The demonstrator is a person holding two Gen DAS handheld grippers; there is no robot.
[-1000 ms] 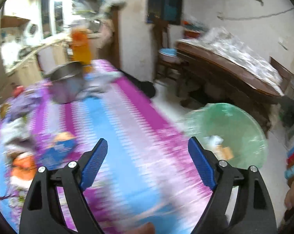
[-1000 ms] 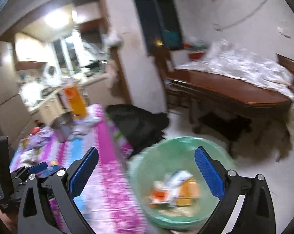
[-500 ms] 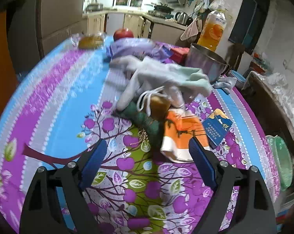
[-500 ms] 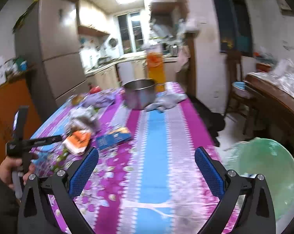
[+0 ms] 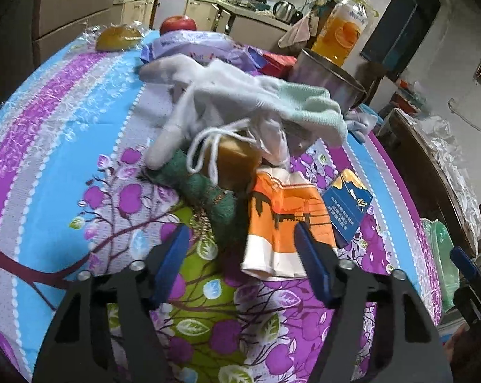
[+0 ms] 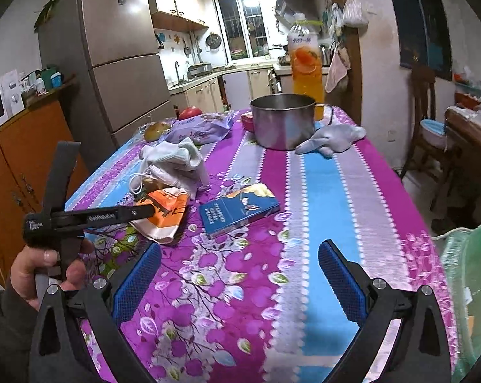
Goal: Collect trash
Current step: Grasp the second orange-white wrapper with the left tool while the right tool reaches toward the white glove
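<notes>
Left wrist view alone shows the green scrub pad point(image 5: 205, 191) under the white glove point(image 5: 227, 95). Left gripper point(image 5: 240, 255): jaws just narrowed, spread, empty, at the orange wrapper point(image 5: 285, 223). Right gripper point(image 6: 240, 274): jaws spread, empty, over bare counter point(image 6: 320, 191) near its edge, beside the green bin point(image 6: 470, 287).

The desk's cloth point(image 6: 320, 191) is showing magenta, sky-blue and grey stripes with white dotted edging, plus purple apples and green leaves on dark branches. An orange-and-white wrapper point(image 5: 282, 223) is lying by a blue box point(image 6: 237, 210) with yellow artwork. White gloves point(image 5: 227, 95), one mint-cuffed, are topping a dark green scourer point(image 5: 199, 185). A steel-grey pot point(image 6: 283, 121) is fronting an orange drink bottle point(image 6: 306, 63). Fingers point(image 6: 138, 284) are wearing blue pads on black frames.
</notes>
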